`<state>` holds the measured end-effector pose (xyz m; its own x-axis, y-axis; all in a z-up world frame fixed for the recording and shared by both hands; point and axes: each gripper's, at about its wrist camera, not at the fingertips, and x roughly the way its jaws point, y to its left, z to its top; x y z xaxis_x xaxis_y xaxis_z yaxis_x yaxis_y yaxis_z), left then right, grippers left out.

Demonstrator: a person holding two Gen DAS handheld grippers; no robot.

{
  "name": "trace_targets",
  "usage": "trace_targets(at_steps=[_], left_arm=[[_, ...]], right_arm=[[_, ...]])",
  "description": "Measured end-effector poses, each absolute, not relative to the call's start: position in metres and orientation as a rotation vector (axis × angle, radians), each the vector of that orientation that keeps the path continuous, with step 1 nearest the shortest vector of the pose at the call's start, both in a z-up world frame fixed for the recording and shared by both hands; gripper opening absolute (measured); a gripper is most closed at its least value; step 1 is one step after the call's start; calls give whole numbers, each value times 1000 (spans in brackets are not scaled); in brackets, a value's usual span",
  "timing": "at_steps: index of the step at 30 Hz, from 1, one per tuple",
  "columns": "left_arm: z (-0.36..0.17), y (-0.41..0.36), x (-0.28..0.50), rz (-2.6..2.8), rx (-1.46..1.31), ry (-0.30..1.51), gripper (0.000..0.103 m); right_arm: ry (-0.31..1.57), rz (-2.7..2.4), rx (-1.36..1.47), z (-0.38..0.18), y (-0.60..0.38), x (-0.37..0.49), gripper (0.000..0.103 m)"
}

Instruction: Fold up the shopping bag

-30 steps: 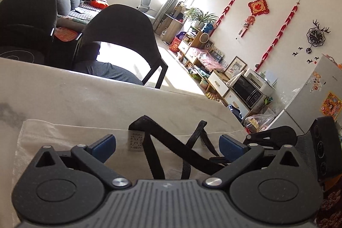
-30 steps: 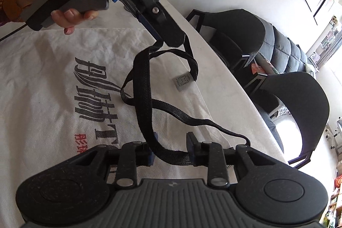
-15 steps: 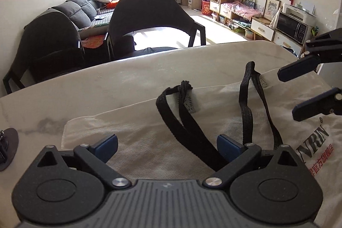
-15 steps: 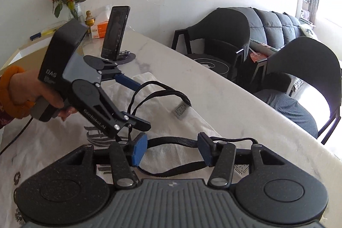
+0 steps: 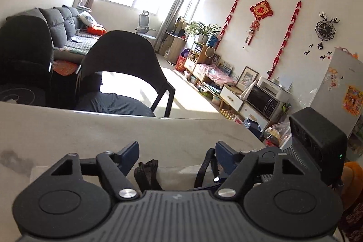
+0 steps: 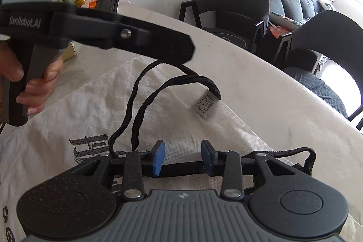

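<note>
Right wrist view: my right gripper [image 6: 182, 157] hovers low over the white shopping bag [image 6: 74, 110], which lies flat on the table [image 6: 261, 87]. Its jaws are closing, with one black strap [image 6: 181, 168] crossing between them, not yet pinched. My left gripper [image 5: 177, 154] is likewise closing around the other handle loop [image 5: 146, 170], presumably to gather the handles. Contact there is hidden by the housing.

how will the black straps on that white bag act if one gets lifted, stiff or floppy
Probably floppy: the black straps already curl in loose, uneven loops over the white bag. Likely light, since they look like thin woven webbing. A lifted strap would probably tug the thin, wrinkled fabric up with it, as it seems sewn on at the grey patch.
</note>
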<state>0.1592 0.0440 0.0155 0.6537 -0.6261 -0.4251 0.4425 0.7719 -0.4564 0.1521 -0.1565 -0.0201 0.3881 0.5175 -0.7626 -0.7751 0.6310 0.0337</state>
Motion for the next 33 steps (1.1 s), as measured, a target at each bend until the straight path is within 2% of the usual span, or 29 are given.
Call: trace_targets(at_steps=[1,8,14,17,23,29,33], left_arm=[[7,44,170,-638,-388,648,56],[-32,43,202,-586,-518,777,50],[-39,41,202,-574,-492,745,49],[-42,41,197,-572,-454,702,41],[-46,40,189,-576,-432,666,38],[-47,40,188,-577,-435,666,39],[-49,42,189,-582,-453,668,39]], right_arm=[[838,842,-365,-20,-155,153,39],[905,822,-414,-20,-153,148,39],[992,793,-479,-18,-157,138,40],[1033,775,-488,-16,-165,130,40],[1109,755,-393,-15,-193,122,40],[1100,746,-268,-15,-208,127,41],[986,734,-252,-14,-212,129,41]])
